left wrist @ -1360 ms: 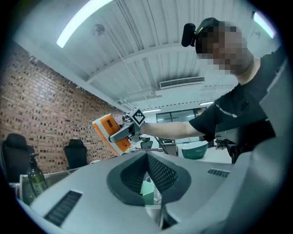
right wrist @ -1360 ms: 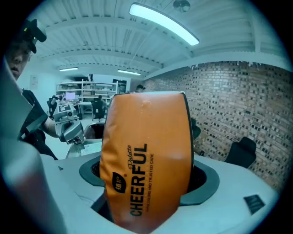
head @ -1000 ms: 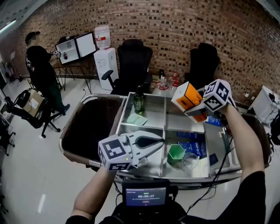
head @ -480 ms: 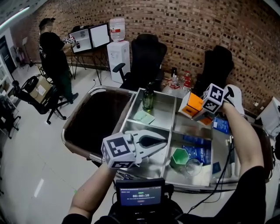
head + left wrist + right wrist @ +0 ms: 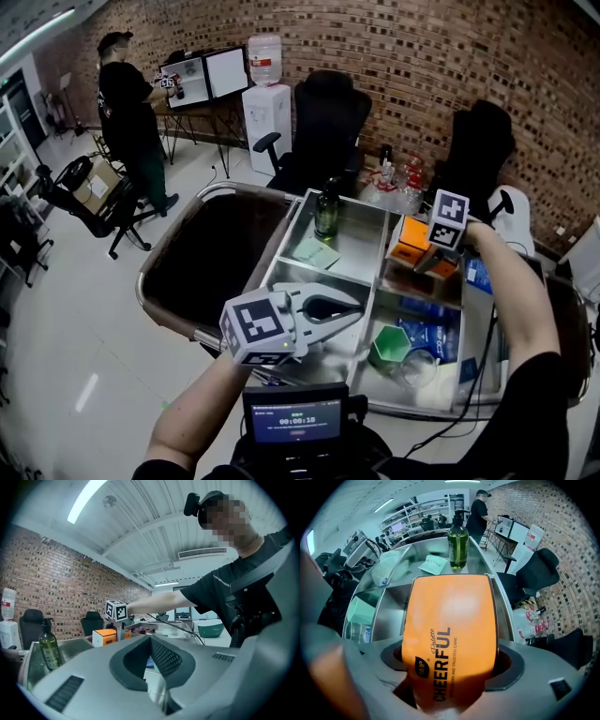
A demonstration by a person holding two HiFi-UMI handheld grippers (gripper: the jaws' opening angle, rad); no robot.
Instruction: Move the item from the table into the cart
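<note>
The right gripper (image 5: 427,258) points almost straight down over the divided steel tray (image 5: 367,274), which I take to be part of the cart. Its jaws stand wide and are clamped on the two sides of the orange box (image 5: 450,620). The box sits at about 1 o'clock of the tray in the head view, in or just above the far right compartment. I cannot tell whether its lower end touches the floor there.

The box's long axis runs along the gripper's own line, so it hangs end-down. The bare compartment floor lies directly past that end, not off to a side. The green bottle (image 5: 458,541) stands at 12 o'clock beyond it in the neighbouring compartment, well apart.

The left gripper (image 5: 356,312) hovers at 7 o'clock of the tray, its jaws together at the tips and holding nothing. The right hand is the nearer one, and a straight release looks like all that remains.
</note>
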